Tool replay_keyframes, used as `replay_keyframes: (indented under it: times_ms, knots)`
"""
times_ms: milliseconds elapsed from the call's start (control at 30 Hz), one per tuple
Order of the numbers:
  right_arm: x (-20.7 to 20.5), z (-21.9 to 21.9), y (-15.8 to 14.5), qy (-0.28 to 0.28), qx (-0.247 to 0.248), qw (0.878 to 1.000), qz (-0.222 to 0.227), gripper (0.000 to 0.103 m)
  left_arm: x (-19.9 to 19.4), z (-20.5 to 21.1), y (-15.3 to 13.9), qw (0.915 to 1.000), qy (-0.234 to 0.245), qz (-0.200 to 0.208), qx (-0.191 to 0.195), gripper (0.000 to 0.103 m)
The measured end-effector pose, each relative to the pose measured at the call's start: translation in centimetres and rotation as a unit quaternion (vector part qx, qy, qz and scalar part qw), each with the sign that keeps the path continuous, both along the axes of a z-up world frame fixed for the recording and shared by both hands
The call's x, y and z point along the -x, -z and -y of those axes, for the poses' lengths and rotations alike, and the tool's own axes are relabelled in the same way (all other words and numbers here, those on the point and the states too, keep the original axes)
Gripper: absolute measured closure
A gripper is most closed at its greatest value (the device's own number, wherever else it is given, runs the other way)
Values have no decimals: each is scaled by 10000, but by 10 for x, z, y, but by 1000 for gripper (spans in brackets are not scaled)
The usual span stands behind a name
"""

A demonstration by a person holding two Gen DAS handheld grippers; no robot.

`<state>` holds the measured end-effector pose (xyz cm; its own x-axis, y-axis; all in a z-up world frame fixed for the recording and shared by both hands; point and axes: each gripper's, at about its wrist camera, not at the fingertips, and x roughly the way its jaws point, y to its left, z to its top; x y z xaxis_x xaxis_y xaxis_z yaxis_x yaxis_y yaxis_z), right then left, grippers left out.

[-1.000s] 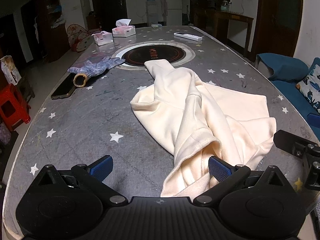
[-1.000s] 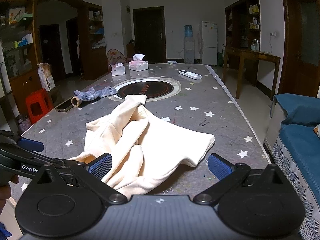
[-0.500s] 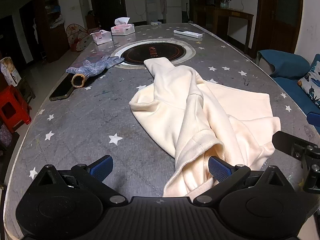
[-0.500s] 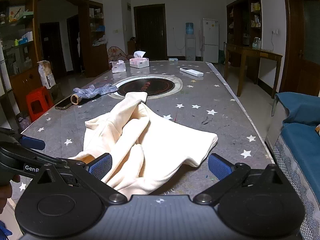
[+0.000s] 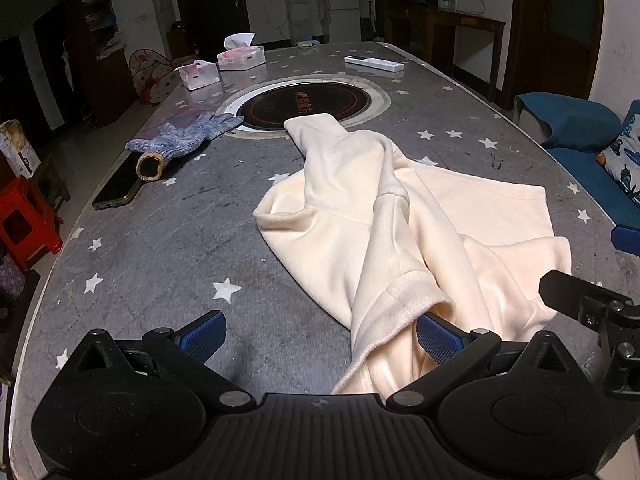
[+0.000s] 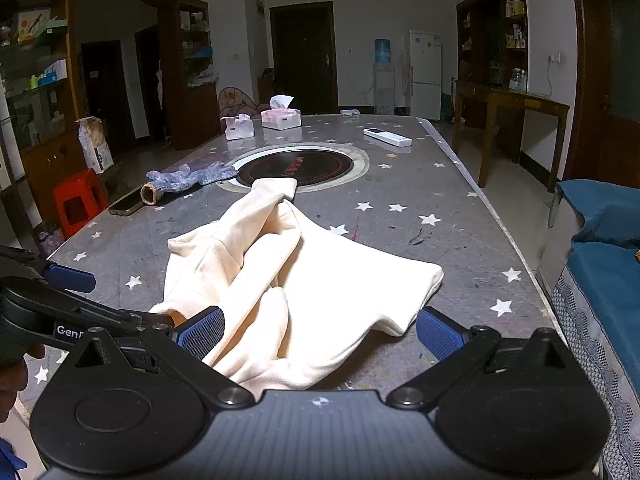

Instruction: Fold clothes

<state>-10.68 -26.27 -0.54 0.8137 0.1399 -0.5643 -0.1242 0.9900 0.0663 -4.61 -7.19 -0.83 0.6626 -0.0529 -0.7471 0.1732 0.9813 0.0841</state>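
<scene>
Left wrist view is showing the left gripper (image 5: 320,330) with its blue-padded fingers (image 5: 202,336) standing wide apart and clamped on nothing. A cuffed sleeve end of the cream sweatshirt (image 5: 400,216) is draping over the inner side of its right finger; contact there cannot be confirmed. The sweatshirt is lying crumpled on the grey star-patterned table (image 5: 160,248), spreading from the near edge toward the middle, with one sleeve reaching onto the rim of the round black cooktop (image 5: 304,106) set into the table centre. A grey knit glove (image 5: 180,140) is lying toward the left edge, with a dark phone (image 5: 118,188) just beside it at that edge. Two tissue boxes (image 5: 240,56) and a white remote (image 5: 374,64) are sitting near the far end.

Right wrist view is showing the right gripper (image 6: 320,332) likewise spread, fingers apart, holding nothing. The sweatshirt (image 6: 300,280) is lying between and ahead of its fingers, its near hem running under the gripper body at the table's near edge. The left gripper (image 6: 68,280) is appearing at the left side of this view, near the sweatshirt's left portion. A red stool (image 6: 78,200) is standing on the floor beyond the table's left edge.
</scene>
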Motion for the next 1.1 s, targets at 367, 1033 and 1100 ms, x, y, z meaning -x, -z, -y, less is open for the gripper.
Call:
replay_keyframes:
  times_ms: [367,1033,1100]
  knots:
    - [-11,2,3,-11,-36,10000,-59,0,-12,3,3,10000,52,-46,-19,0]
    - [-35,-1,8,-78,-77,9998,-190,5,-35,9,8,9998,132,-119,-81,0]
    - [-38,0,8,-67,-89,9997,-204,5,-38,9,9,9998,142,-127,-90,0]
